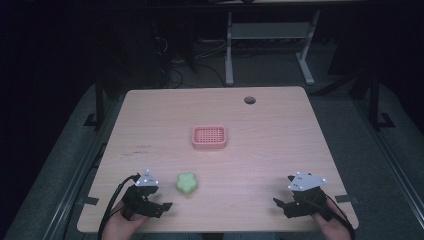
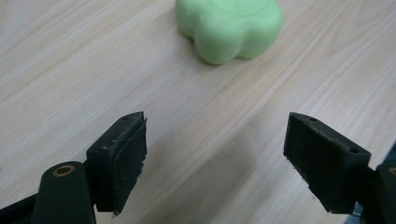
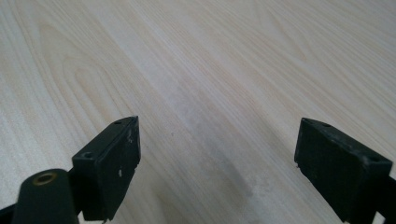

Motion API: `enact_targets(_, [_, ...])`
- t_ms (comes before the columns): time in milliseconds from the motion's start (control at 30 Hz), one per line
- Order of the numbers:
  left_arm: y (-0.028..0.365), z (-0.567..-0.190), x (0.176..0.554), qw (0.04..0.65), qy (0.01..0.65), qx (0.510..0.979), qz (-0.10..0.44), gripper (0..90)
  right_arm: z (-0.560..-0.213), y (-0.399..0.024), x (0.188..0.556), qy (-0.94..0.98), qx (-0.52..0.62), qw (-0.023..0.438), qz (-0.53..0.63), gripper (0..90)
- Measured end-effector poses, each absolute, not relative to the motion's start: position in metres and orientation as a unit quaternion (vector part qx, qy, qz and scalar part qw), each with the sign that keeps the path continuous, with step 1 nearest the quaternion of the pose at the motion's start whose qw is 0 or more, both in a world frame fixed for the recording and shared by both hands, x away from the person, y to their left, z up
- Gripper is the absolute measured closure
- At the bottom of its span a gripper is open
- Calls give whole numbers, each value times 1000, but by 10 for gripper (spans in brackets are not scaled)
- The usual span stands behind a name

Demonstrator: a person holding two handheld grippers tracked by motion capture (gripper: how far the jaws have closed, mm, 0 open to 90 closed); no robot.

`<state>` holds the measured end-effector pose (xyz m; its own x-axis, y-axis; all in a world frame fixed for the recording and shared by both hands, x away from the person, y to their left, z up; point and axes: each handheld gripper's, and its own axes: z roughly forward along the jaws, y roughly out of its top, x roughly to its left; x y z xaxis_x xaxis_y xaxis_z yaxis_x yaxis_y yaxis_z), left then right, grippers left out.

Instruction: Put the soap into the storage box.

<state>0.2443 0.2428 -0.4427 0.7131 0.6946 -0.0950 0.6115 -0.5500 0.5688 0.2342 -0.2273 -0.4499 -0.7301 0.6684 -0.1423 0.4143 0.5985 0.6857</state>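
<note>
With both the left gripper [image 2: 215,163] and right gripper [image 3: 217,170] spread wide and empty, the green flower soap [image 1: 187,183], lower left of centre, could easily get nudged away if approached off-line.

Pale green flower-shaped soap [image 1: 187,183] on the light wood-grain table [image 1: 260,160]; the basket [image 1: 210,137] looks pink with a dotted grid, and all 4 pads [image 2: 123,161] are matte black.

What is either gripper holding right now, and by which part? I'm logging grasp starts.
Nothing is held. The left gripper is open short of the green flower-shaped piece; the right gripper is open over bare table.
</note>
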Motion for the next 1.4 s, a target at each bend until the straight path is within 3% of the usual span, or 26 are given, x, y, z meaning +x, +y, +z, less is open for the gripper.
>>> enact_targets(1400, [174, -422, 287, 214, 342, 912, 71, 189, -450, -230, 234, 870, 309, 195, 330, 138])
